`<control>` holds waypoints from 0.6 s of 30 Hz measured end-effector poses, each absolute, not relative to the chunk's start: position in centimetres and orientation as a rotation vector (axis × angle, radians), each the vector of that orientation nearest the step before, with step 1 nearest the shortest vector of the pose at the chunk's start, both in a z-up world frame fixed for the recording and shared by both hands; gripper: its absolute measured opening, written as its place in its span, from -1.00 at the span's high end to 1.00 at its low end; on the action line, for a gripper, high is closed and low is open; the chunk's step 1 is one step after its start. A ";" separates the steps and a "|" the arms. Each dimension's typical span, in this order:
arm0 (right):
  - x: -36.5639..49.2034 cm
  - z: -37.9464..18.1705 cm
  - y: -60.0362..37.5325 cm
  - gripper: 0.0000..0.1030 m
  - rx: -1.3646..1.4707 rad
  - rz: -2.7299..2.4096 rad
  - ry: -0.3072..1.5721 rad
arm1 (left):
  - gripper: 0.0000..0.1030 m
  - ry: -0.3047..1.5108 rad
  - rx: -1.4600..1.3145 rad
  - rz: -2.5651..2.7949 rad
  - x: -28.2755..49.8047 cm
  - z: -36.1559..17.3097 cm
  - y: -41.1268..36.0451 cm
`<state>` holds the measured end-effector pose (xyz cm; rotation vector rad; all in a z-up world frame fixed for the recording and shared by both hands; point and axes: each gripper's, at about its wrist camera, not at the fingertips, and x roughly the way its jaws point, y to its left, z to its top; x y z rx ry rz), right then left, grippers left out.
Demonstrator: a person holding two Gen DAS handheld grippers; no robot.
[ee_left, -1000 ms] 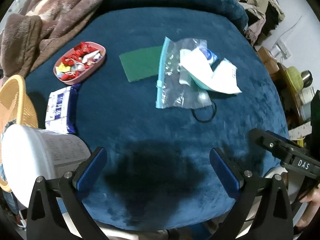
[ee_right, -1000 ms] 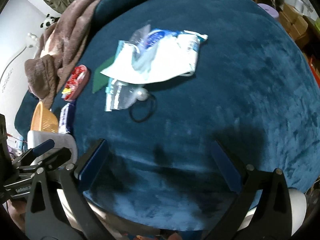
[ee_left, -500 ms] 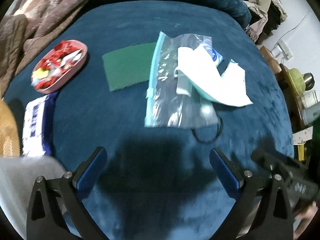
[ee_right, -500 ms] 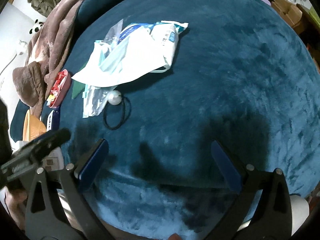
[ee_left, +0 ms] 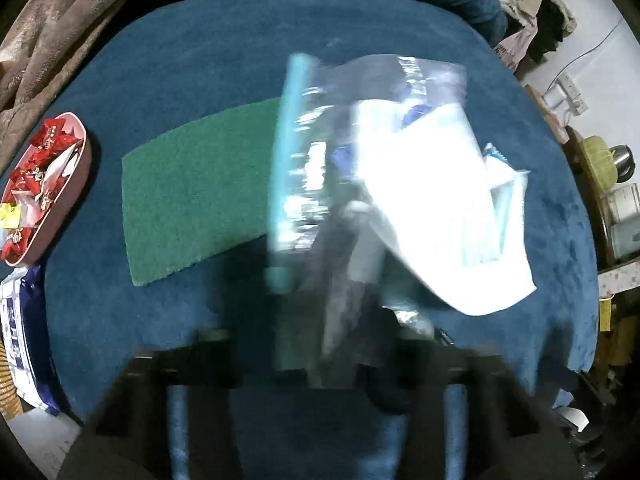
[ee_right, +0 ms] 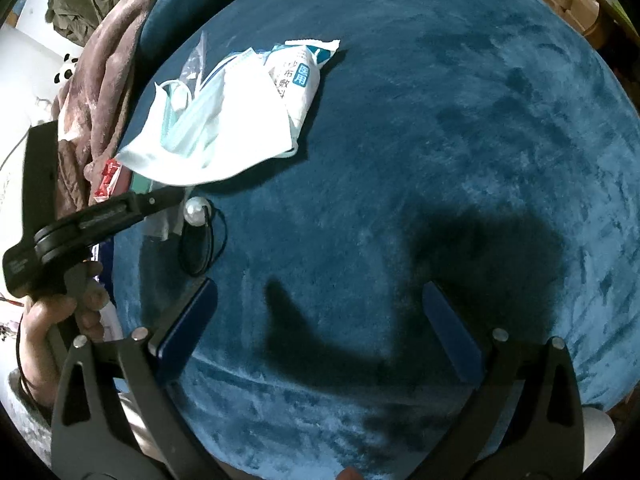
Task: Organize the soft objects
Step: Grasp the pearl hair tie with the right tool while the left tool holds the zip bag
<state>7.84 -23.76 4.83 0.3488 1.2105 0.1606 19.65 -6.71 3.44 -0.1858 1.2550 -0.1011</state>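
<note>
Blue plush cushion (ee_right: pixel 460 128) fills the view. Brown blanket (ee_left: pixel 60 28) at its left edge. White wall (ee_left: pixel 608 52) with clothes pile (ee_left: pixel 532 4) beyond.

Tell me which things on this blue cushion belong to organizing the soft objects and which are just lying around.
Part of the job:
- clear zip bag
- face masks
- gauze packet
- green felt sheet
- hair tie with a pearl

Just lying about:
- pink candy dish
- brown blanket
- wet wipes pack
- panda plush
</note>
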 end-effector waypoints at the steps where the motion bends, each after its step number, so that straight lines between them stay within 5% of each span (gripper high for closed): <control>1: 7.8 4.9 -23.8 -1.00 0.349 0.161 1.209 | 0.77 1.263 -0.182 -0.097 19.8 3.3 -6.7; 18: 10.4 4.7 -16.7 -1.00 0.197 0.209 1.232 | 0.82 1.253 -0.232 -0.013 10.0 4.0 -2.4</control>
